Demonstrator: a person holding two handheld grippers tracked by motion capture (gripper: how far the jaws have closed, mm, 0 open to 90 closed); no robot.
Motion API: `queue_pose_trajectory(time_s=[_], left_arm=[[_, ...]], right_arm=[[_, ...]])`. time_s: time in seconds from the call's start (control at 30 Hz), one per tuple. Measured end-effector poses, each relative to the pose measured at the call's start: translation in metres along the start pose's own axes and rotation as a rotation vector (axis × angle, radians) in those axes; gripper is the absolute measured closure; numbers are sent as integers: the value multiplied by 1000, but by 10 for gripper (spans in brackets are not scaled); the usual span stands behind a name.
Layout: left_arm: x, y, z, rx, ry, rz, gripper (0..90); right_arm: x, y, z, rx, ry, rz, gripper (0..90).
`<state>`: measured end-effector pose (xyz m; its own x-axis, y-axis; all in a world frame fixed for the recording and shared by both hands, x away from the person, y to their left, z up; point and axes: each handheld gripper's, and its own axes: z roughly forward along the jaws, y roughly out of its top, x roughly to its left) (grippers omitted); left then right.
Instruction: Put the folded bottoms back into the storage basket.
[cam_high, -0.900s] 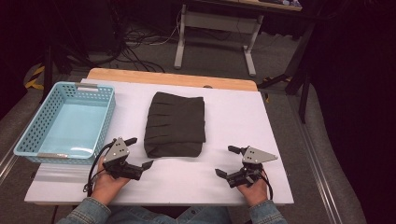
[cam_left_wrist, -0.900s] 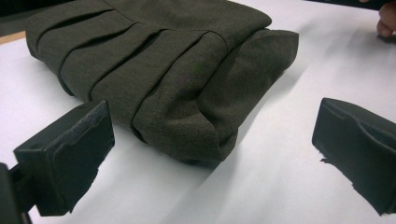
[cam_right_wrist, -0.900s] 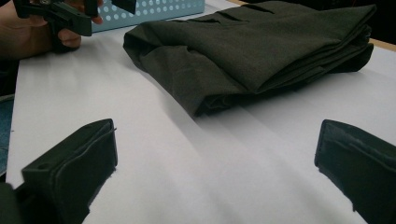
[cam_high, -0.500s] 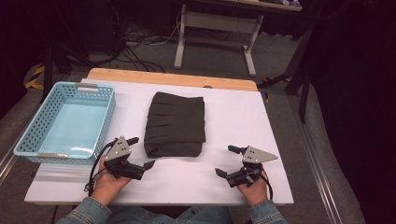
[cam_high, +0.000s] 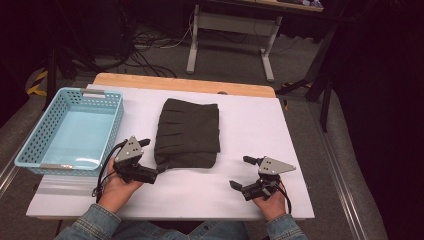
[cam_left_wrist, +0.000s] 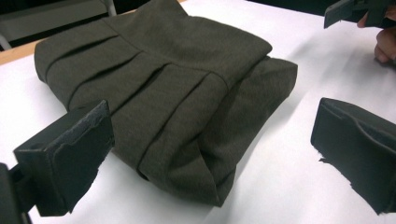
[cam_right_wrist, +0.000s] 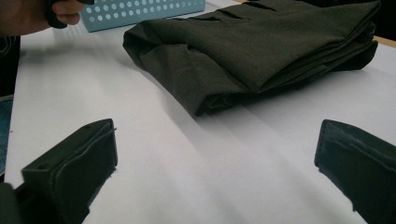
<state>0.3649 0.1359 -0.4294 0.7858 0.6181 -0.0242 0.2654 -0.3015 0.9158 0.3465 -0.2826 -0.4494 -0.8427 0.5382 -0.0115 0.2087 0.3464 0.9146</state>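
Left gripper (cam_high: 148, 159) wide open at the folded dark skirt (cam_high: 188, 132) (near corner); right gripper (cam_high: 245, 173) wide, empty.

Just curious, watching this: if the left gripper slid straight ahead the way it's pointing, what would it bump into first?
Most likely the folded dark garment. The left gripper has its jaws open and aims at the garment's near corner, with only bare white table between; the exact gap is hard to judge.
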Motion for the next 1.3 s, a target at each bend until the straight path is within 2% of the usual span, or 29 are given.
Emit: queue_pose_trajectory(time_s=[0.27,0.53,0.7,0.83,1.07,1.13,1.27,1.3], left_arm=[[9,10,-1,7,-4,-18,0],[15,20,1,24,5,-15,0],[21,27,6,21,3,-44,0],[27,30,12,20,4,-86,0],[36,38,23,62,25,-82,0],[38,39,25,67,23,-88,0],[46,44,32,93,51,-109,3],[47,45,34,100,43,-124,2]], right_arm=[[0,0,0,0,0,2,1],[0,0,1,4,-2,4,1],[0,0,1,4,-3,5,1],[-1,-1,0,1,-2,7,1],[-1,0,4,14,9,0,1],[-2,0,3,9,7,2,1],[-3,0,3,7,6,11,1],[-3,0,3,8,6,11,1]])
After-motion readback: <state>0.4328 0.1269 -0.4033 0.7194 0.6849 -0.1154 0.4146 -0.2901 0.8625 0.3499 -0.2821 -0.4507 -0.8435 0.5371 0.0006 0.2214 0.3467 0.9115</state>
